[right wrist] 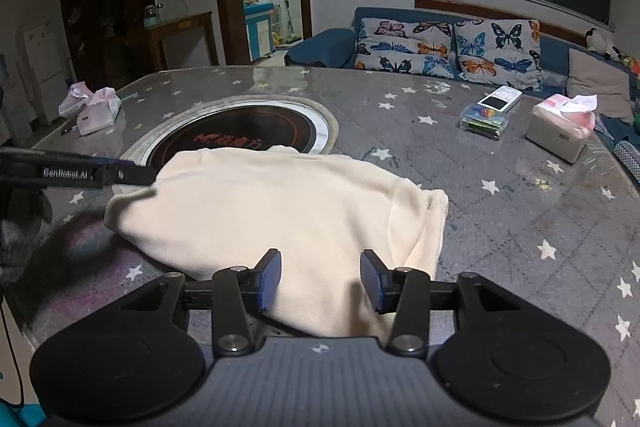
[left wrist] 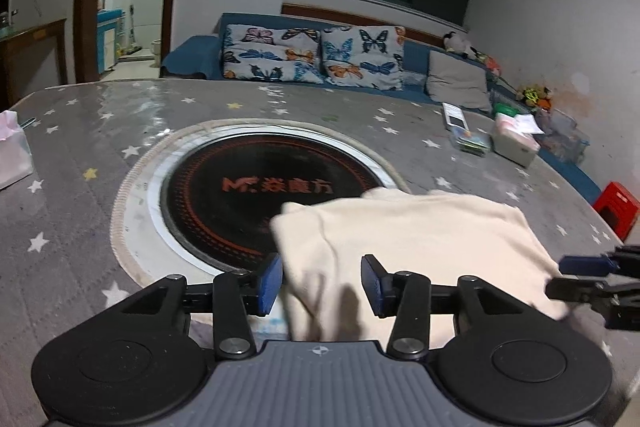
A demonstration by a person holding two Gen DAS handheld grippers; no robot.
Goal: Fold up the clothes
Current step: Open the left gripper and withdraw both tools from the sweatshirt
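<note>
Plainly, both sets of jaws stand wide with nothing between them. Left gripper (left wrist: 322, 285) spans the near left edge of the cream garment (right wrist: 280, 211); right gripper (right wrist: 320, 281) spans its near right part. Pads sit above or at the cloth; contact cannot be told.

Handling, as I judge it: soft, light, fleecy knit. Will sag and drag, not slide cleanly, on the desk cover. No stiffness to hold a crease by itself. Best taken at a hem or corner, pinching both layers, one gripper at each end of the same edge so the fold lifts evenly.

Looks: pale cream, plush surface, no print seen. Already doubled into a rough rectangle, with rounded, puffy fold lines. Right end shows stacked layers curling under. Left corner trails to a loose point.

Place: garment lies on the near part of the desk (right wrist: 500, 163), its far edge overlapping the round black hotplate (right wrist: 240, 131) set in the top. Right of the hotplate, well apart from the cloth: tissue box (right wrist: 560, 135), clear case (right wrist: 482, 121).
</note>
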